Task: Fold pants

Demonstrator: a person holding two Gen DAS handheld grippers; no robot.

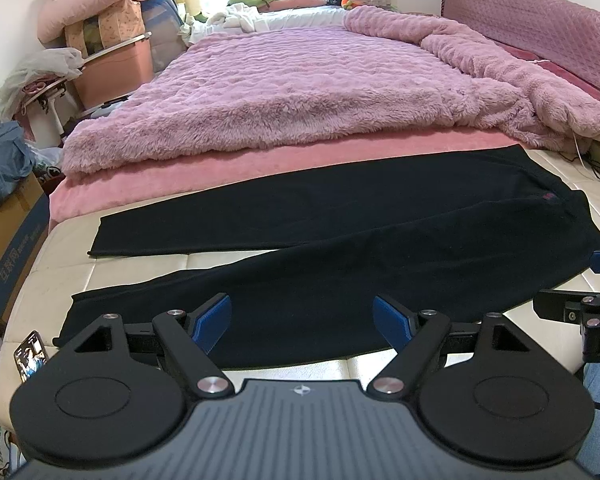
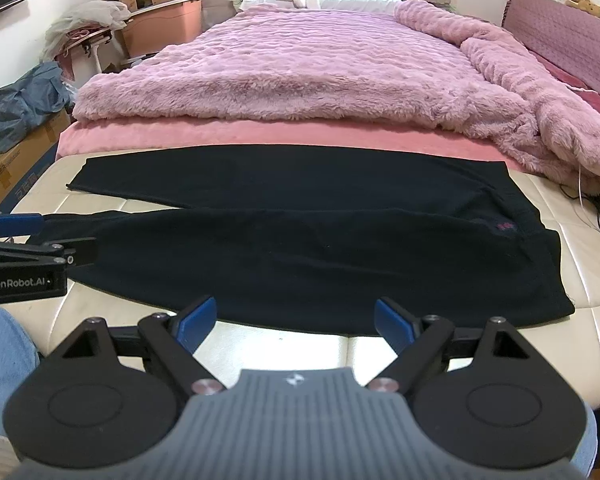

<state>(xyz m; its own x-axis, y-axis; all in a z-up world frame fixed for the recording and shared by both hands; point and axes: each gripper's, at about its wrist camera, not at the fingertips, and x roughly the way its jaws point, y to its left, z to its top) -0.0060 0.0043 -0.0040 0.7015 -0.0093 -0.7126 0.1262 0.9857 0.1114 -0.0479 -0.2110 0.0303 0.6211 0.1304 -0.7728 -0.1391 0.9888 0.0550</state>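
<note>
Pants spread flat on the bed's bare mattress, long axis crosswise, waistband rightward, legs leftward. Left hand-held gripper wide open, empty, over the near leg; right hand-held gripper equally open, empty, just short of the hip hem.

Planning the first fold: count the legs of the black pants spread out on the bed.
2. The far leg of the black fabric pants lies beside the pink blanket; the near leg lies along the bed's front edge. Both cuffs point left.
</note>
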